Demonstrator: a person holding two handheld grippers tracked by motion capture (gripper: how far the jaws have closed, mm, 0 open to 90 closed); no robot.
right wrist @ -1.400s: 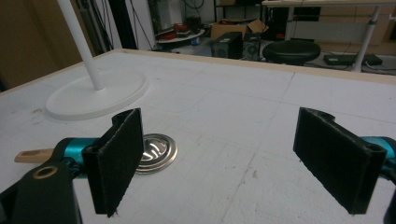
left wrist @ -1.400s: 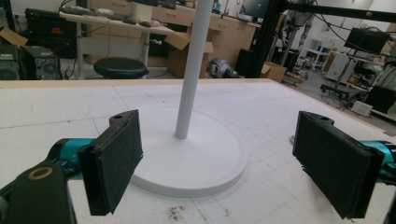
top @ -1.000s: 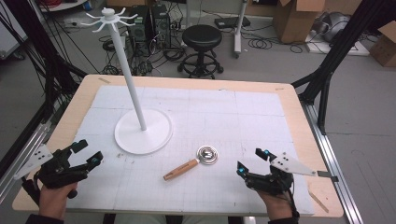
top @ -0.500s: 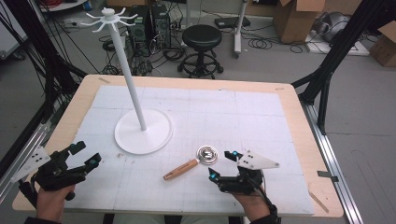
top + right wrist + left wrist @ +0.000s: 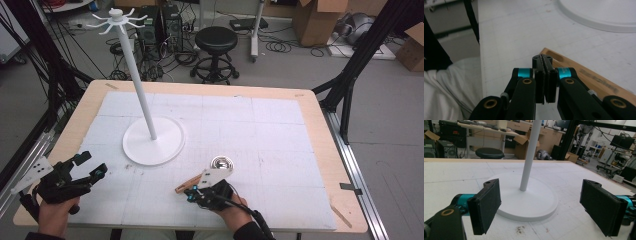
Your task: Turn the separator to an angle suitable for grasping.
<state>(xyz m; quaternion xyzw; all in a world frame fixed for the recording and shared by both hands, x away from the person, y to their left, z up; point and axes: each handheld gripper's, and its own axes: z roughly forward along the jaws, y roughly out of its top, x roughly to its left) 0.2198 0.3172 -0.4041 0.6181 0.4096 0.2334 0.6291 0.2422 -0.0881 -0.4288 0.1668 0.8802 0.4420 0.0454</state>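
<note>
The fingers (image 5: 539,85) of our right gripper (image 5: 545,60) have just been closing and meet pad to pad with nothing between them. The ladle's wooden handle (image 5: 586,76) lies just beside and beneath their tips on the worktop (image 5: 506,37). We judge they should part, settle astride the handle and clamp squarely, while our left gripper (image 5: 540,202) waits with fingers wide apart, facing the white stand (image 5: 530,157).

White stand (image 5: 153,144) on foam-topped table (image 5: 280,125); black stool (image 5: 216,39), cardboard boxes (image 5: 314,20), cables on floor behind.
</note>
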